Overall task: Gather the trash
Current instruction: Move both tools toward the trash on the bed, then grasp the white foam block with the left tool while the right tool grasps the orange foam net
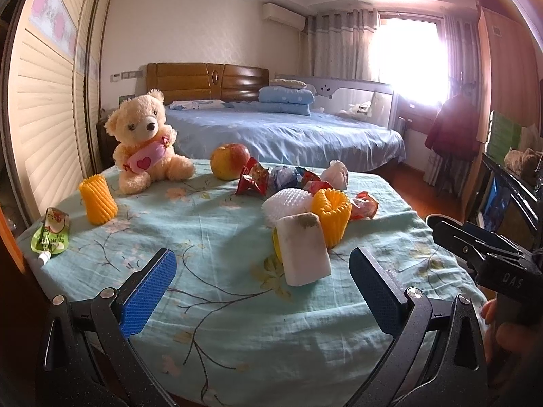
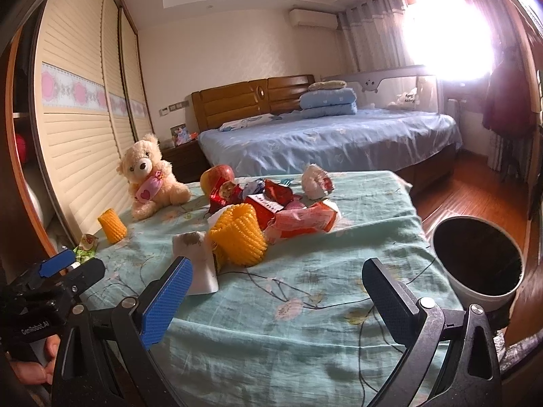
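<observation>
Both grippers, left gripper (image 1: 263,283) and right gripper (image 2: 278,291), hover with fingers apart, holding nothing. Soiled white sponge block (image 1: 303,249) leans just in front of the yellow foam net (image 1: 331,212). Likely light, squashy; pinch across its flat faces. Bin (image 2: 476,261) stands well right of it.

"DAS" on right gripper (image 1: 475,237) ("GenRobot.AI", seemingly, left (image 2: 68,264))

Both my tools hover side by side, level and pointing forward: the left tool (image 1: 263,291) with blue pads spread wide and empty, the right tool (image 2: 276,300) likewise agape, each handle gripped from behind.
</observation>
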{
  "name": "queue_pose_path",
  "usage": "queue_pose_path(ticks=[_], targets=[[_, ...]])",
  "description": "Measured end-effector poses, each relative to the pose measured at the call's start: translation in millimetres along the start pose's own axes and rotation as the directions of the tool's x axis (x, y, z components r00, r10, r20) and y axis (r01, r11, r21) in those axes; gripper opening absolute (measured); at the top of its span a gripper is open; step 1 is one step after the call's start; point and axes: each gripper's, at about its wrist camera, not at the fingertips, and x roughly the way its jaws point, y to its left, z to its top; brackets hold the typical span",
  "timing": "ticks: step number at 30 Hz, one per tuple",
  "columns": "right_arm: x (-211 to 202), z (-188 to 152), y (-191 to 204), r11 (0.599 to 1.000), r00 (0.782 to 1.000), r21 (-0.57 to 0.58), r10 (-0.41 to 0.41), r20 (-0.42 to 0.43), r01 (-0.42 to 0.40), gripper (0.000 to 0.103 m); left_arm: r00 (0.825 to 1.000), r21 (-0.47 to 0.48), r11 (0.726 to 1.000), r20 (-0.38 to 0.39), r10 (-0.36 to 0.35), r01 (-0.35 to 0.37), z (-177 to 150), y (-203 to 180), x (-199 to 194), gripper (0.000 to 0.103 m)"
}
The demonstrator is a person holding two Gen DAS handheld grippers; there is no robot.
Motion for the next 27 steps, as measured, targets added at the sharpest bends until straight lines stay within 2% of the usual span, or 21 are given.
queue_pose_path(ticks=[9, 13, 16, 27], targets=[[18, 1, -3, 0.998, 0.997, -0.010, 0.063, -0.045, -0.064, 0.100, 0.998, -0.026, 1.000, -0.068, -0.014, 0.012, -3, 5, 20, 0.103], [30, -1, -8, 0.996, 0.992, 0.009, 0.087, -0.087, -0.086, 0.087, 0.994, -0.032, 0.999, -0.106, -0.041, 0.038, -3, 4, 34, 0.101], [39, -3, -16, 0.997, 0.990, 0.031, 0.076, -0.117, -0.073, 0.082, 0.989, -0.030, 0.997, -0.133, -0.068, 0.064, -4, -2, 46, 0.101], [58, -1, -40, 0.996, 0.987, 0.074, 0.054, -0.152, -0.043, 0.081, 0.972, -0.022, 0.996, -0.220, -0.087, 0.085, -8, -24, 93, 0.101]])
